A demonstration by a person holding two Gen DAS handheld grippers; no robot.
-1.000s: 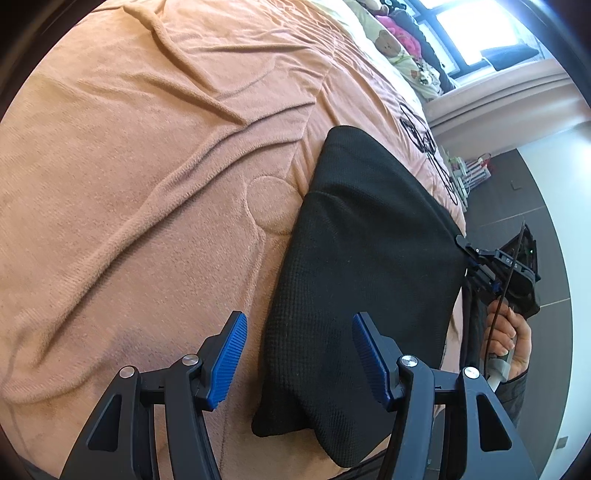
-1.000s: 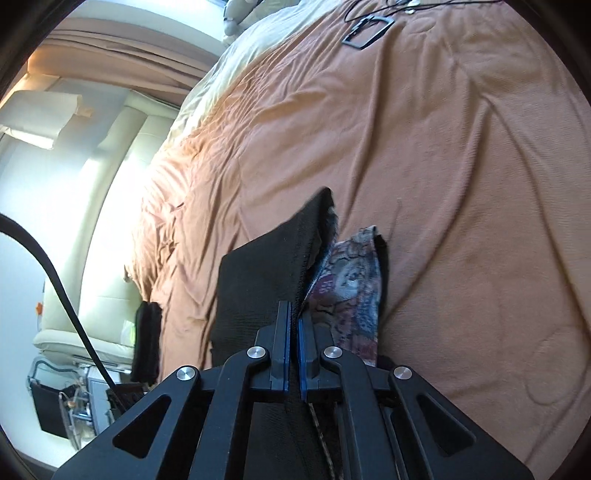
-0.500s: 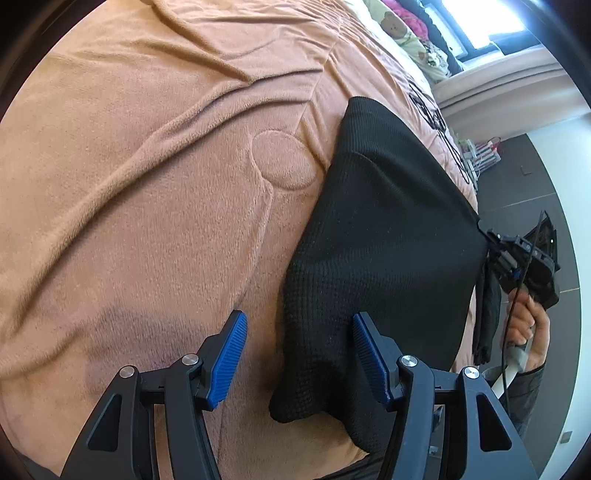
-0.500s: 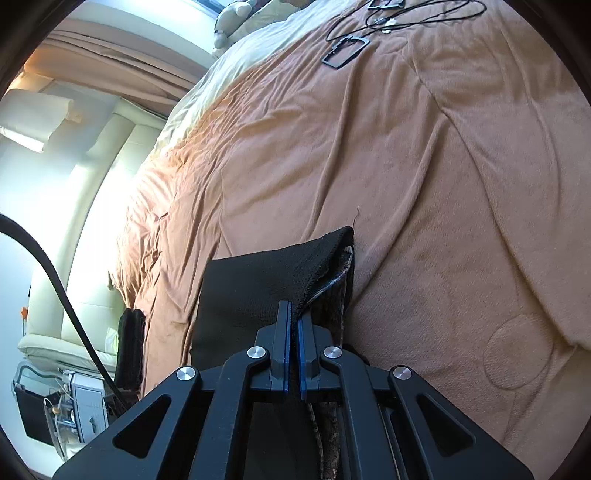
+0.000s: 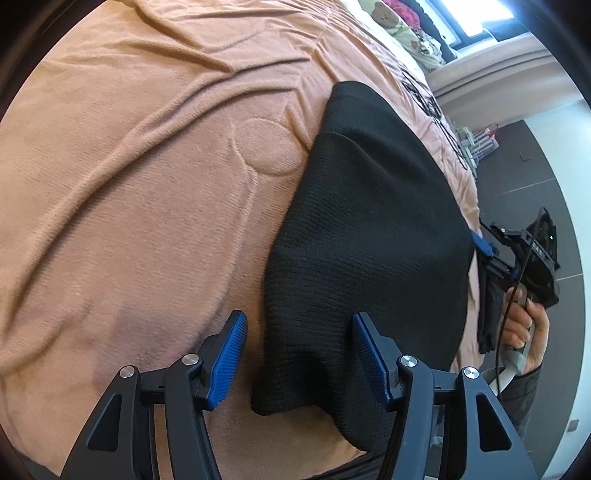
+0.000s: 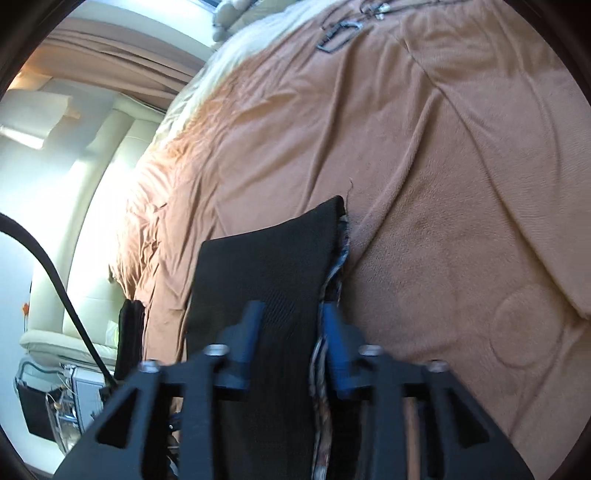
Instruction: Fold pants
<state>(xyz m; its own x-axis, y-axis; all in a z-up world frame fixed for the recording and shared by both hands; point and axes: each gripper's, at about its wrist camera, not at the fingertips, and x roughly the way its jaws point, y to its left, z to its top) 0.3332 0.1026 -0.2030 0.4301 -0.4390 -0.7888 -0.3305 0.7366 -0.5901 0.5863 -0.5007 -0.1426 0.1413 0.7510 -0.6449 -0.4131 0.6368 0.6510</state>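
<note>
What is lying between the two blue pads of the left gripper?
In the left wrist view, a corner of the folded black knit pants lies between the open left gripper pads, untouched.

Daylight glares from the far window (image 5: pixel 476 14) — my right view is motion-blurred, both bent at the edges.

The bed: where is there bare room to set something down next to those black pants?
Widest free patch: the orange blanket left of the folded black pants, from the open left gripper to the far folds. Crowded: the bed's right edge, where the right gripper is opening around the pants, and the far cables.
</note>
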